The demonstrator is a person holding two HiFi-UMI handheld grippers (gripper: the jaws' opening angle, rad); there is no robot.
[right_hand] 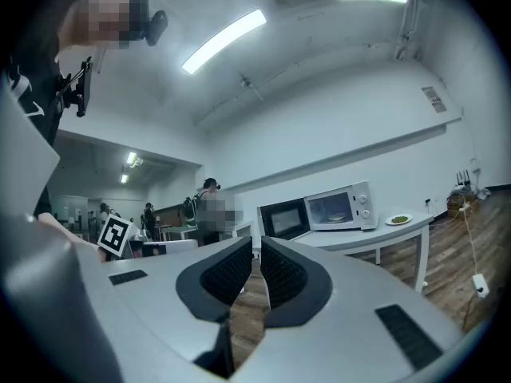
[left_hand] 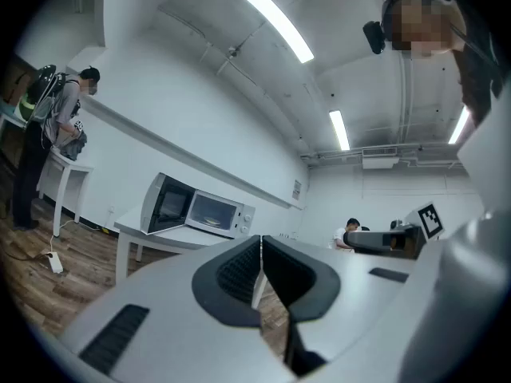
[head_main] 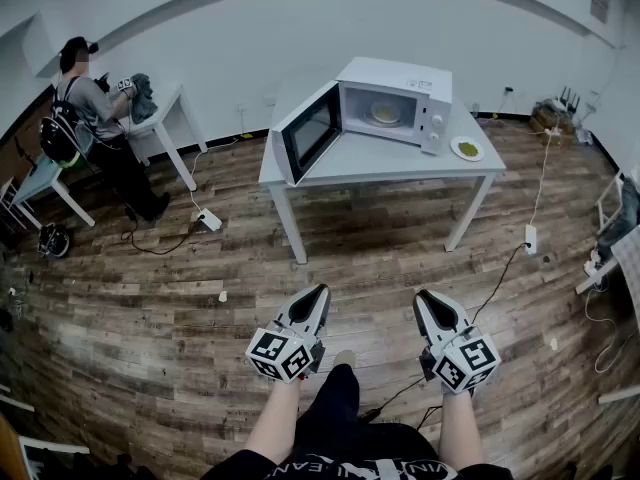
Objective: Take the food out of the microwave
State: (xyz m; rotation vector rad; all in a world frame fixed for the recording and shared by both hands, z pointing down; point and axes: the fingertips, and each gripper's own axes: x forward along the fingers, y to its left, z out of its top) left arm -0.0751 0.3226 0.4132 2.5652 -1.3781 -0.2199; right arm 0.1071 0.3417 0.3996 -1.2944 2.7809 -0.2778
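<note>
A white microwave stands on a white table across the room, its door swung open to the left. A plate of food sits inside. It also shows in the left gripper view and the right gripper view. Both grippers are held low over the wooden floor, well short of the table and pointing at it. My left gripper is shut and empty. My right gripper is shut apart from a thin slit, with nothing in it.
A small plate of green food lies on the table right of the microwave. A person stands at another white table at the far left. Power strips and cables lie on the floor beside the table legs.
</note>
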